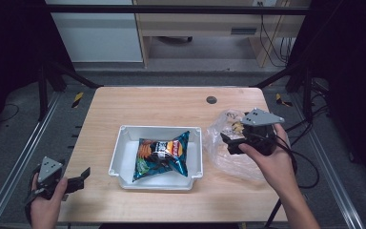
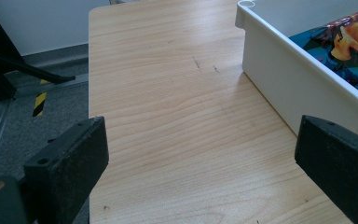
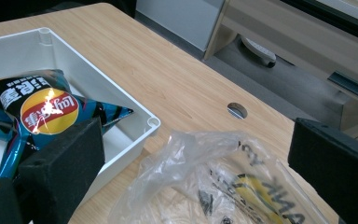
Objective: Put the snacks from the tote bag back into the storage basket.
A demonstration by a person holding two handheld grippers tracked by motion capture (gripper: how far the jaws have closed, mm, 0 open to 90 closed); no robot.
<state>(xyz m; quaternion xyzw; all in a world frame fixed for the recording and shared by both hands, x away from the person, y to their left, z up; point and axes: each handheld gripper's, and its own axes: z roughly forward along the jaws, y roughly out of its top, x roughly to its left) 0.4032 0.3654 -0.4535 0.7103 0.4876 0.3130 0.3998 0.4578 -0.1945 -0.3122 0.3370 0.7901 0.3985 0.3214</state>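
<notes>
A: Looking down from the high view, what do you have?

B: One white bin [image 1: 124,157] mid-table with one chip bag [image 1: 162,155] lying inside it, and one clear plastic bag [image 1: 226,148] on the table just right of the bin. My right gripper [image 1: 233,141] hovers over that plastic bag; my left gripper [image 1: 76,179] sits at the near left edge of the table [image 1: 171,102], well apart from everything.

A: And the left gripper view?

B: Jaws spread wide, nothing between them, bare wood ahead and the bin wall [image 2: 279,79] to the right.

A: The right gripper view?

B: Released too, jaws wide apart above the plastic bag [image 3: 214,186], with the bin corner [image 3: 153,122] and chip bag [image 3: 46,112] to the left.

A: What could go wrong?

B: I judge the film is slippery and crumpled; pinching a loose fold could let it slide out, or dragging it could snag the bin's rim and shift the bin.
</notes>
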